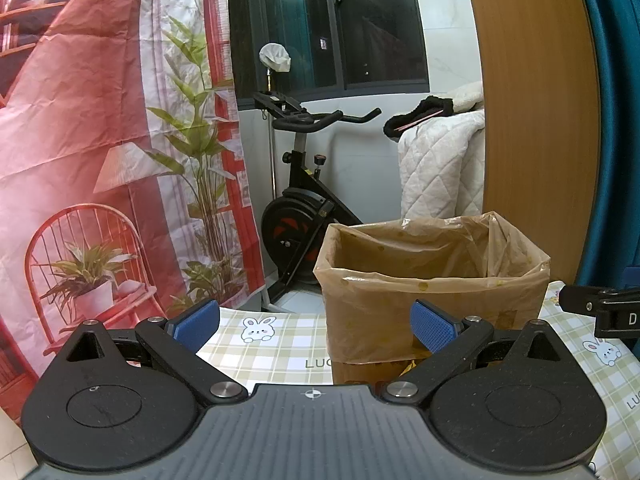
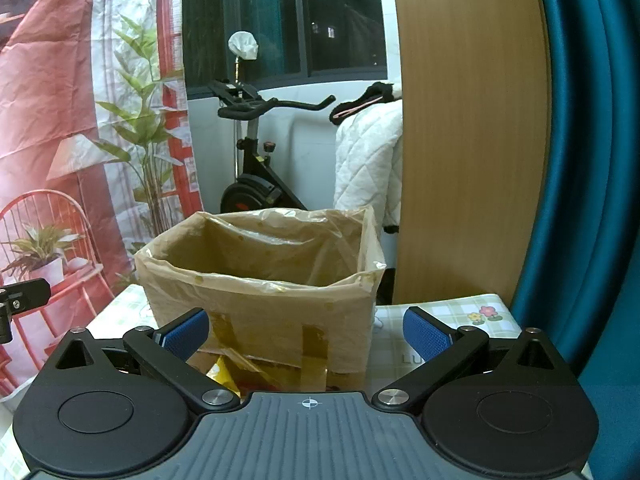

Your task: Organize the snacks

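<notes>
A cardboard box lined with a translucent tan plastic bag (image 1: 432, 280) stands on the checked tablecloth (image 1: 272, 344); it also shows in the right wrist view (image 2: 264, 280). Its inside looks empty as far as I can see. A yellow snack packet (image 2: 228, 376) lies at the box's near foot, partly hidden by my right gripper body. My left gripper (image 1: 316, 326) is open and empty, just left of the box. My right gripper (image 2: 306, 334) is open and empty, facing the box's front.
The right gripper's tip (image 1: 600, 308) shows at the right edge of the left view. Beyond the table stand an exercise bike (image 1: 300, 208), a printed red backdrop (image 1: 100, 140), a wooden panel (image 1: 536, 100) and a white quilt (image 1: 440, 168).
</notes>
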`<action>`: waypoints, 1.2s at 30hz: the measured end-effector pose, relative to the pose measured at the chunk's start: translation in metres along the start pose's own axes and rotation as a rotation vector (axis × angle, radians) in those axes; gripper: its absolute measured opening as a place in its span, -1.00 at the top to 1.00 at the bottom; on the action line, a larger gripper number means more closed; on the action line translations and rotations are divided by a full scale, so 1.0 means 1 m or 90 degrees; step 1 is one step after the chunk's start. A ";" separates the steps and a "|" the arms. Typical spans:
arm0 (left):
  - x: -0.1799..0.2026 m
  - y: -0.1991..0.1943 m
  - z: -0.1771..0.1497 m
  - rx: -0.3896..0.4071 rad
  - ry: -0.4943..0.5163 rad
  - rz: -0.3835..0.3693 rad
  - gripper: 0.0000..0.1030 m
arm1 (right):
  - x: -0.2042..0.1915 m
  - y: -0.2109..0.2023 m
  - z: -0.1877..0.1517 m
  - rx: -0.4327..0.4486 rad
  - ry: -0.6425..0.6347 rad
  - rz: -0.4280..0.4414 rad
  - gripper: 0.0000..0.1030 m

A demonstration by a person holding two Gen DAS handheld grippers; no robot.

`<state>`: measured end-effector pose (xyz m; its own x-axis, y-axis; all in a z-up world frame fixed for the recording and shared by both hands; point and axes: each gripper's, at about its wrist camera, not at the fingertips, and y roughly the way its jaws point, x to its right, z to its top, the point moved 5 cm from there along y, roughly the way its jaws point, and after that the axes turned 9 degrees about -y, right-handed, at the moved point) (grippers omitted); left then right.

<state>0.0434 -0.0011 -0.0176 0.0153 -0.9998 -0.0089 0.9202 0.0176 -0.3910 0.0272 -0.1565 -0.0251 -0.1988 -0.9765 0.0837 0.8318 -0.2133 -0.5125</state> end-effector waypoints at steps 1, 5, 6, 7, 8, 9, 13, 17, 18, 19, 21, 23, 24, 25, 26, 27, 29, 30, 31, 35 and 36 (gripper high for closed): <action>-0.001 0.001 0.000 0.000 -0.002 0.000 -0.99 | -0.002 0.003 0.002 -0.001 -0.001 0.000 -0.99; -0.001 0.001 -0.001 -0.002 -0.005 -0.002 -0.99 | -0.003 0.004 0.001 -0.001 -0.002 0.000 -0.99; -0.001 0.001 0.000 -0.002 -0.005 -0.003 -0.99 | -0.003 0.004 0.001 -0.001 -0.002 0.000 -0.99; -0.001 0.001 0.000 -0.001 -0.005 -0.004 -0.99 | -0.004 0.005 0.001 0.000 -0.002 -0.001 -0.99; -0.001 0.000 0.000 -0.001 -0.005 -0.005 -0.99 | 0.001 0.003 0.002 -0.001 -0.002 0.000 -0.99; -0.001 0.000 -0.001 -0.001 -0.005 -0.005 -0.99 | 0.001 0.003 0.002 -0.001 -0.002 0.000 -0.99; -0.001 0.000 -0.001 -0.002 -0.007 -0.004 -0.99 | 0.001 0.003 0.003 -0.001 -0.003 0.001 -0.99; -0.002 0.000 -0.001 -0.003 -0.010 -0.006 -0.99 | 0.001 0.002 0.004 -0.001 -0.005 0.002 -0.99; -0.002 0.000 -0.001 -0.004 -0.010 -0.006 -0.99 | 0.000 0.002 0.004 0.000 -0.005 0.002 -0.99; -0.002 0.000 -0.001 -0.005 -0.011 -0.006 -0.99 | 0.000 0.002 0.003 0.000 -0.005 0.002 -0.99; -0.002 0.000 -0.002 -0.005 -0.010 -0.007 -0.99 | 0.000 0.002 0.003 -0.001 -0.005 0.001 -0.99; -0.001 0.001 -0.002 -0.005 -0.009 -0.007 -0.99 | 0.000 0.002 0.003 -0.001 -0.005 0.001 -0.99; -0.002 0.001 -0.002 -0.006 -0.009 -0.007 -0.99 | 0.000 0.002 0.003 -0.001 -0.005 0.001 -0.99; -0.001 0.001 -0.002 -0.005 -0.010 -0.007 -0.99 | 0.000 0.001 0.003 -0.002 -0.005 0.001 -0.99; -0.001 0.001 -0.002 -0.005 -0.010 -0.007 -0.99 | 0.000 0.001 0.004 -0.002 -0.005 0.000 -0.99; -0.001 0.001 -0.002 -0.006 -0.010 -0.007 -0.99 | 0.000 0.001 0.004 -0.002 -0.005 0.000 -0.99; -0.001 0.001 -0.002 -0.007 -0.010 -0.007 -0.99 | 0.000 0.001 0.003 -0.002 -0.005 0.000 -0.99; -0.002 0.001 -0.003 -0.007 -0.011 -0.007 -0.99 | 0.000 0.001 0.003 -0.002 -0.005 0.001 -0.99; -0.002 0.001 -0.003 -0.007 -0.011 -0.007 -0.99 | 0.000 0.001 0.003 -0.002 -0.005 0.001 -0.99; -0.002 0.002 -0.003 -0.007 -0.011 -0.008 -0.99 | 0.000 0.001 0.004 -0.003 -0.005 0.000 -0.99; -0.002 0.002 -0.003 -0.007 -0.011 -0.007 -0.99 | 0.000 0.001 0.003 -0.002 -0.005 0.000 -0.99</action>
<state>0.0437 0.0013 -0.0209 0.0114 -0.9999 0.0117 0.9161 0.0058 -0.4010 0.0295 -0.1568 -0.0230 -0.1950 -0.9767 0.0902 0.8300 -0.2133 -0.5154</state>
